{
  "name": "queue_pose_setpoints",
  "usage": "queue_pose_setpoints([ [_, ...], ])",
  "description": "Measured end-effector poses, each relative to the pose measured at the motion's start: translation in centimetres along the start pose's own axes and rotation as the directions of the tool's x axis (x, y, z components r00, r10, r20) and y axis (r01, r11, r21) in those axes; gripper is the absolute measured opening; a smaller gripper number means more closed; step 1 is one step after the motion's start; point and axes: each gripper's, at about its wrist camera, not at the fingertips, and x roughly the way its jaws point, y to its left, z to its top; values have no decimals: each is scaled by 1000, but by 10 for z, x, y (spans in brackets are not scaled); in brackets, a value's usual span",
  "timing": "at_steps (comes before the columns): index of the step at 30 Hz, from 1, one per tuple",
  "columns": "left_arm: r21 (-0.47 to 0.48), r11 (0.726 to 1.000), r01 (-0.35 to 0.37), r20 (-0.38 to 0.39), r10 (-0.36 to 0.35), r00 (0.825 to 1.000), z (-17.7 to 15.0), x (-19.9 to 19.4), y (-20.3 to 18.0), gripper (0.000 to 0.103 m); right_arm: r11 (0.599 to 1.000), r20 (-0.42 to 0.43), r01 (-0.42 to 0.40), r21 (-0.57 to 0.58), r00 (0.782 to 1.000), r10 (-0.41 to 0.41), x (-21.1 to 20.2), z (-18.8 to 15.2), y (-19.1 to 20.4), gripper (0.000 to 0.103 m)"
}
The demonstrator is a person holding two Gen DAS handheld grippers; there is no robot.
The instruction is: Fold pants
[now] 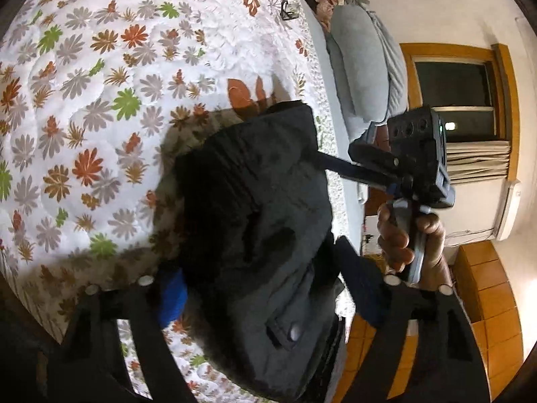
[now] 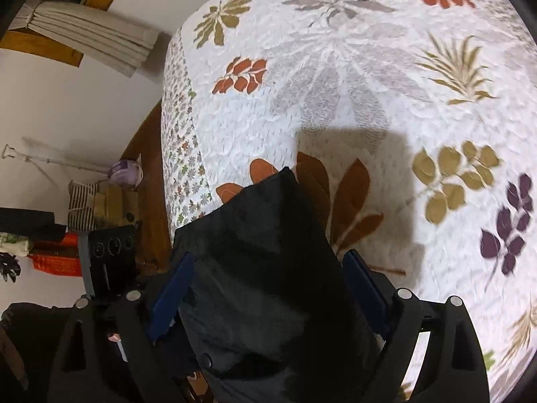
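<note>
The black pants (image 1: 255,208) hang folded between both grippers, lifted over the floral bedspread (image 1: 100,100). My left gripper (image 1: 265,288) has the waistband end, with a button, between its blue pads (image 1: 173,297), which look shut on it. My right gripper (image 2: 268,299) has the pants (image 2: 261,268) between its blue pads (image 2: 171,295), shut on the cloth. In the left wrist view the right gripper (image 1: 335,164) reaches into the pants' far edge, held by a hand (image 1: 406,238).
The bed's edge runs beside a wooden floor (image 1: 496,302). Grey pillows (image 1: 362,67) lie at the bed's head. A small dark object (image 1: 288,8) lies far off on the bedspread. A window with curtain (image 1: 470,127) is behind.
</note>
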Motion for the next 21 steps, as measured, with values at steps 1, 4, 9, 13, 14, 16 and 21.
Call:
queue_pose_setpoints([
  [1,8,1000,-6,-3,6,1000,0,1,0,71,1000,-11,-6,-4,1000,6,4,3,0,91],
  [4,7,1000,-14,-9,14,1000,2,4,1,71,1000,-44,-26,-13,999,26,17,12,-3,94],
  [9,2,998,-59,-11,59,998,1,4,-1,53,998,-121,-47,-39,992,42,45,18,-3,95],
  [13,-13,998,-64,-20,64,998,5,7,2,33,998,-116,-40,-49,993,34,48,21,-3,59],
  [14,-7,998,-65,-20,65,998,3,6,2,31,998,-116,-29,-52,993,23,46,21,-3,55],
  [16,20,997,-76,-13,76,997,1,4,-2,24,998,-113,4,-64,994,-11,42,20,-1,39],
  [21,88,991,-98,2,98,995,-2,1,-18,18,995,-89,50,-92,994,-58,26,15,13,24],
])
